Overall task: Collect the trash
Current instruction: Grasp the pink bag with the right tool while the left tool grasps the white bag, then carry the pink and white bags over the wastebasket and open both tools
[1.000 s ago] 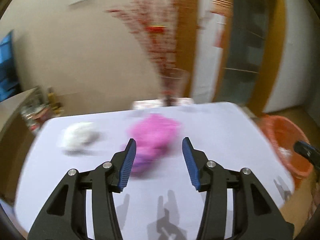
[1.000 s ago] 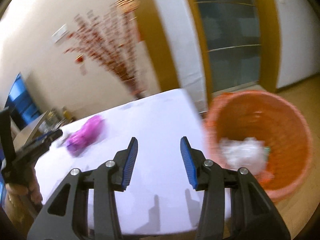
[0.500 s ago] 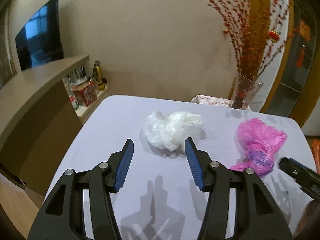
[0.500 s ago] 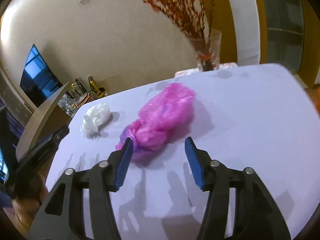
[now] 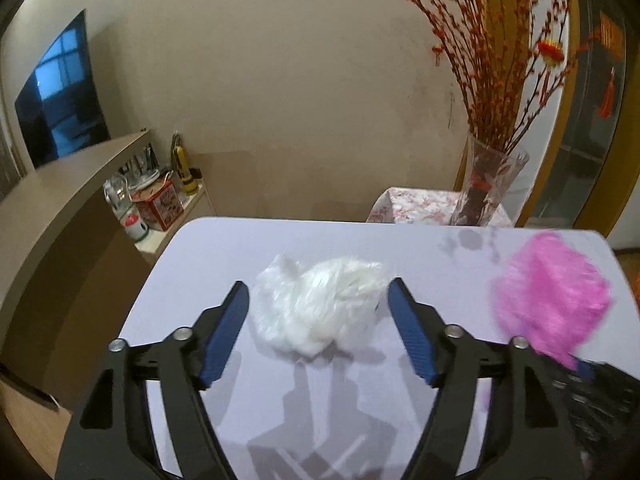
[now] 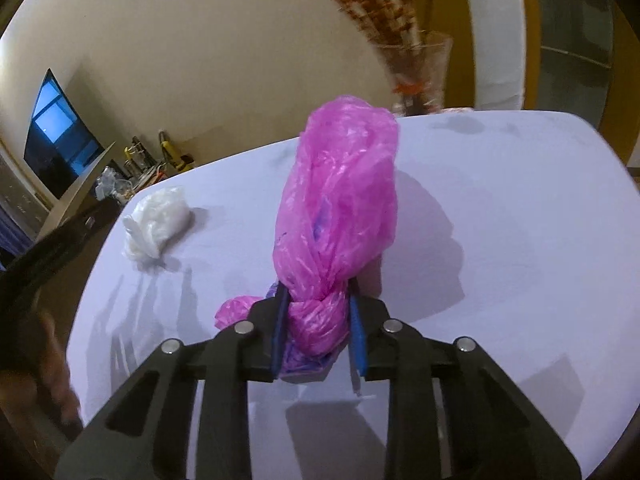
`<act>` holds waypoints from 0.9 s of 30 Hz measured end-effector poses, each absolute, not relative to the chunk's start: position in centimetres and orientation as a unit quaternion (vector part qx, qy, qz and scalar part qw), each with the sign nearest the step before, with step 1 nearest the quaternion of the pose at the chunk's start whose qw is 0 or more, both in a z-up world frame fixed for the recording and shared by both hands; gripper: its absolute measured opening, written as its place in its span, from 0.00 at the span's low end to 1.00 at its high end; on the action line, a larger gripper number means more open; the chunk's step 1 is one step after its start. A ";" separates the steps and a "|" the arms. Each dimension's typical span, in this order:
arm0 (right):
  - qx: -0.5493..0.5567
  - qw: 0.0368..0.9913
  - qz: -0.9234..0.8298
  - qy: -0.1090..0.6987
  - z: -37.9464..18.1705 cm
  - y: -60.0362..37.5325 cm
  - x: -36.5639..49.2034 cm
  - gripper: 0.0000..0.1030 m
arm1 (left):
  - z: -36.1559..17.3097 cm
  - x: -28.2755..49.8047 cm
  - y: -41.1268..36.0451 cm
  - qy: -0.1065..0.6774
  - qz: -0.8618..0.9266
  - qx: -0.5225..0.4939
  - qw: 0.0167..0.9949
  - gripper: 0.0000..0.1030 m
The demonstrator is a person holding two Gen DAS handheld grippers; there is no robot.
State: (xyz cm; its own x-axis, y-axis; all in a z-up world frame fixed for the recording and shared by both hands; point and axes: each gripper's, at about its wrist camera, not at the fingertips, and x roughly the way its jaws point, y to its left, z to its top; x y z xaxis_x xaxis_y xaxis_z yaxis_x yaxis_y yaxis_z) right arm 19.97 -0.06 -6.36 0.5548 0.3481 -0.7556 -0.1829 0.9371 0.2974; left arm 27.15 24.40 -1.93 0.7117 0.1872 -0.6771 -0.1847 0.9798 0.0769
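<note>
A crumpled white plastic bag lies on the pale table. My left gripper is open, its blue fingers on either side of the bag's near end. A knotted pink plastic bag is clamped at its knot by my right gripper, which is shut on it; the bag's body sticks up and away. The pink bag also shows blurred at the right of the left wrist view. The white bag shows at the left of the right wrist view.
A glass vase with red branches stands behind the table's far right corner. A brown counter with jars and a tin runs along the left. A TV hangs on the wall.
My right gripper closed on the pink bag's knot and the bag now stands up from the table. My left gripper moved forward so its fingers flank the white bag.
</note>
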 end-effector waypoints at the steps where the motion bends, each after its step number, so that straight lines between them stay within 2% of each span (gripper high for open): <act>1: 0.094 0.879 0.142 0.445 -6.3 -1.7 19.5 0.26 | -2.2 27.9 24.2 0.371 0.105 0.012 0.923 0.72; 6: 0.134 0.874 0.119 0.451 -6.8 -7.9 18.4 0.26 | -4.9 31.2 24.8 0.418 0.129 0.020 0.899 0.72; 7: 0.138 0.874 0.115 0.451 -6.8 -8.6 18.1 0.26 | -5.5 31.5 25.0 0.432 0.124 0.014 0.893 0.68; 8: 0.141 0.874 0.112 0.451 -6.8 -9.4 17.8 0.26 | -6.1 31.7 25.1 0.443 0.118 0.009 0.889 0.63; 10: 0.144 0.876 0.102 0.448 -6.7 -11.0 17.2 0.26 | -7.2 31.8 25.1 0.455 0.097 -0.010 0.885 0.41; 11: 0.146 0.877 0.098 0.447 -6.6 -11.8 16.8 0.26 | -7.1 31.6 24.9 0.450 0.094 -0.010 0.888 0.35; 12: 0.148 0.878 0.096 0.444 -6.4 -12.5 16.4 0.26 | -7.1 31.5 24.4 0.449 0.087 -0.004 0.889 0.21; 13: 0.148 0.880 0.094 0.442 -6.3 -12.8 16.2 0.26 | -6.9 31.3 23.8 0.448 0.084 0.001 0.890 0.18; 27: 0.196 0.911 0.034 0.362 -2.1 -23.4 9.3 0.26 | -0.2 25.1 8.6 0.376 -0.077 0.026 0.923 0.16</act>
